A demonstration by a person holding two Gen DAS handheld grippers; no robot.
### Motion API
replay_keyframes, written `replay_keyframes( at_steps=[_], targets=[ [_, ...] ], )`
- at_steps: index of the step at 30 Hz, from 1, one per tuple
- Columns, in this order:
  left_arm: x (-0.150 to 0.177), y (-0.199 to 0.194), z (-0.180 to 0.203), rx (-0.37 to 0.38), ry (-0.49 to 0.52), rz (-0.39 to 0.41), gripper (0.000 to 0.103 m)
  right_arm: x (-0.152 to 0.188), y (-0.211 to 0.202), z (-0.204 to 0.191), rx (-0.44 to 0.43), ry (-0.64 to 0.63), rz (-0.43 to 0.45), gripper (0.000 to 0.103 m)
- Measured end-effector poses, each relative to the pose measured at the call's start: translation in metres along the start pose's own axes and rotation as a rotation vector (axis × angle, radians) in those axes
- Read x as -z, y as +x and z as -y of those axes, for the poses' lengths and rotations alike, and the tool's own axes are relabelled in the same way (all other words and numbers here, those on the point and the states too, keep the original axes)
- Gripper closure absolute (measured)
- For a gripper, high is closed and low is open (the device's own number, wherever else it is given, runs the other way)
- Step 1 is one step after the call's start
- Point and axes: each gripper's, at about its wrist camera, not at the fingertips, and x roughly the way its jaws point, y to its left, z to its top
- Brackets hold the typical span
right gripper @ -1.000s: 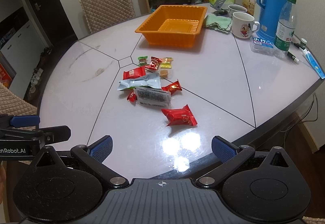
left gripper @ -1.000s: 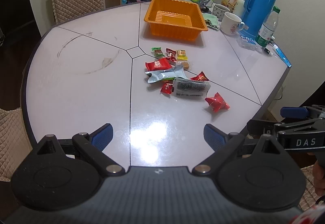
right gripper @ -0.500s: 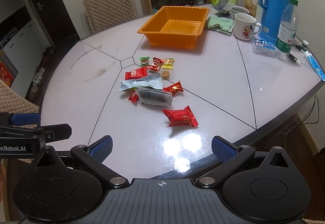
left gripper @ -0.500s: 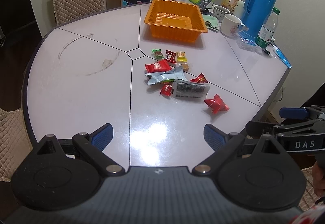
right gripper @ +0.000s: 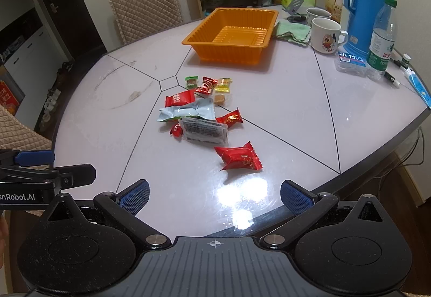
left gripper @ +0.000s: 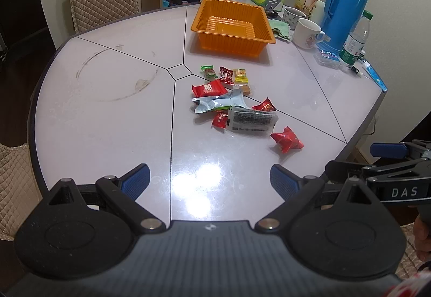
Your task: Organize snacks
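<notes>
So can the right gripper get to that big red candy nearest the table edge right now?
Probably yes. The right gripper is open, and nothing lies between it and the red candy, which sits apart from the pile.

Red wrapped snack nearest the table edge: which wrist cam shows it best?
Right wrist. The red snack lies near centre, just ahead of the open right gripper, broadside on, with print visible. The left wrist view shows it smaller, off to the right and end-on, print unreadable.

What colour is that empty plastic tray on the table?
Orange, with a ribbed floor. The tray shows best in the right wrist view.
</notes>
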Motion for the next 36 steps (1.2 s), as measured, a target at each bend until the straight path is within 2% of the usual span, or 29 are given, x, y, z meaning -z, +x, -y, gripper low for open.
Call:
replay_keyframes(
  at_steps=[18,36],
  targets=[
    [-0.002,-0.001,-0.001,-0.002,-0.005,-0.005,0.008,-0.007,0.008,0.006,-0.01,-0.009,-0.008,0.0],
    [-0.016,0.019,0.008,-0.021,-0.029,-0.022,0.008,-0.013,0.021,0.021,-0.041,-0.025,-0.012,0.0]
  ],
)
